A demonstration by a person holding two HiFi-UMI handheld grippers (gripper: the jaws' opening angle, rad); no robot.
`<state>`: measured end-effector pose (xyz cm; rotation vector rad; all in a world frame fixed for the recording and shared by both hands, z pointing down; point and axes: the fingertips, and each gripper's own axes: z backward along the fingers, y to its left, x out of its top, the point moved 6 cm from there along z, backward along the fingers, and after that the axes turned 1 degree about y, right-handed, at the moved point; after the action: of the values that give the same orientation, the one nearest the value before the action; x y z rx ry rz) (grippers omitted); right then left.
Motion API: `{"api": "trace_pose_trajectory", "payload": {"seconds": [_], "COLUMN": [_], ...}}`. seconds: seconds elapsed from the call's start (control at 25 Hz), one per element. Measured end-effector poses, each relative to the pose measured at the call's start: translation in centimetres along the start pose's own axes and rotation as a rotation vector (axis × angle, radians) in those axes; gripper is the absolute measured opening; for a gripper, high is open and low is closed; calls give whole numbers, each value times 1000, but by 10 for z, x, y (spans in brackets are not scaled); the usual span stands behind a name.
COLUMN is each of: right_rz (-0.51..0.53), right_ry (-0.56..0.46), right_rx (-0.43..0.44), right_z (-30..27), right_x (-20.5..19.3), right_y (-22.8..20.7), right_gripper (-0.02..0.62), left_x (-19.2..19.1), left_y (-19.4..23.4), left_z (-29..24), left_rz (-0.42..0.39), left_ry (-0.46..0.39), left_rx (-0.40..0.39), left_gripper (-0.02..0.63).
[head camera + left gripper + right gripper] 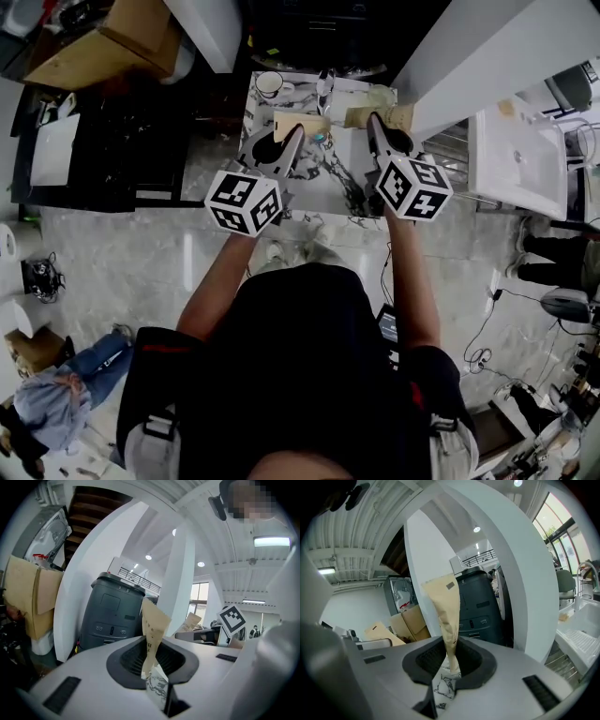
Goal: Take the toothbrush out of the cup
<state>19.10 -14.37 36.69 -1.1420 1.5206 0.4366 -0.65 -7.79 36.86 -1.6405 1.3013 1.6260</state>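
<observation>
Left claw and right claw clamped

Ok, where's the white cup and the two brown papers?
white cup (269, 84), head view, middle of its mouth
left brown paper (151, 634), left gripper view, strip's middle
right brown paper (449, 613), right gripper view, strip's middle

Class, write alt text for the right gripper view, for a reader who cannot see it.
The right gripper pinches a tan paper strip that stands up from its jaws. Behind are a dark grey machine, white columns and cardboard boxes.
</observation>
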Motion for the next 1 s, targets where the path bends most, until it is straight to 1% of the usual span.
{"api": "trace_pose_trajectory", "payload": {"seconds": [0.24,0.48,1.0], "right_rz": [13,20,50], "right_ry": [-10,-27,-52], "right_rx": [-4,-9,-8], "right_z": [15,30,56], "right_x": [-4,-14,-31], "right_y": [30,62,127], "right_gripper": [77,77,77], "left_x": [7,5,11], "left_y": [3,8,17], "left_z": [26,55,114], "left_rz": [-12,-16,-36], "left_ry": [-24,-34,-74], "left_rx": [-20,-42,-66], "left_gripper": [57,57,57]}}
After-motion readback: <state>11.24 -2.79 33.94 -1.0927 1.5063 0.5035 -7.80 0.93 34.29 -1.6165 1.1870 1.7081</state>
